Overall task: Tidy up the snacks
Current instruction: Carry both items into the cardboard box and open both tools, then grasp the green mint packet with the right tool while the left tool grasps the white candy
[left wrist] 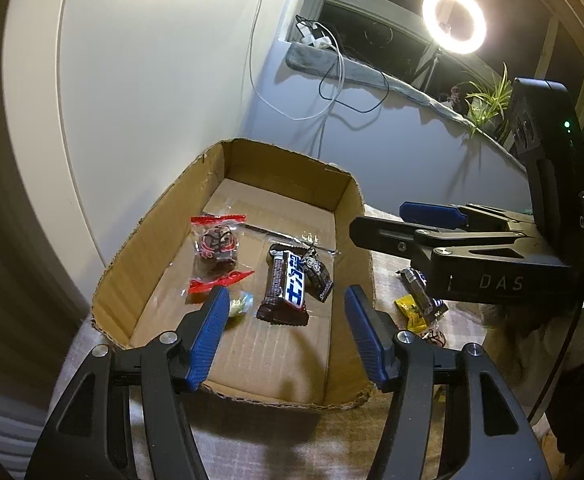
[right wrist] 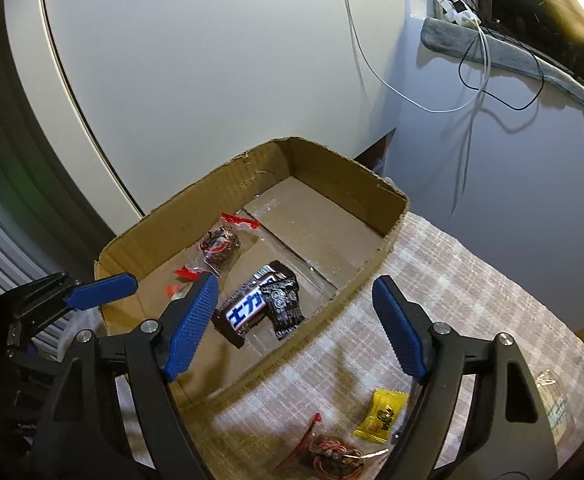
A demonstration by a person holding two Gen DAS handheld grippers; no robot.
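The cardboard box (right wrist: 195,216) sat at the far left of the cloth-covered counter (right wrist: 472,280), already holding a chocolate bar (right wrist: 247,308), a small black packet (right wrist: 285,306) leaning on it, a red-ended clear-wrapped sweet (right wrist: 221,244) and, in the left view, a small greenish candy (left wrist: 240,306). Loose snacks lay on the near counter outside it: a yellow candy (right wrist: 382,414) and another red-ended sweet (right wrist: 332,454). The right gripper (right wrist: 296,324) hung over the box's near wall, jaws wide and empty; the left gripper (left wrist: 285,336) stood over the box floor, jaws apart, holding nothing. The next pick, by my judgement, was best made by drawing the right gripper back toward the yellow candy, lowering with jaws straddling its narrow sides, and closing gently so the wrapper would not slip.
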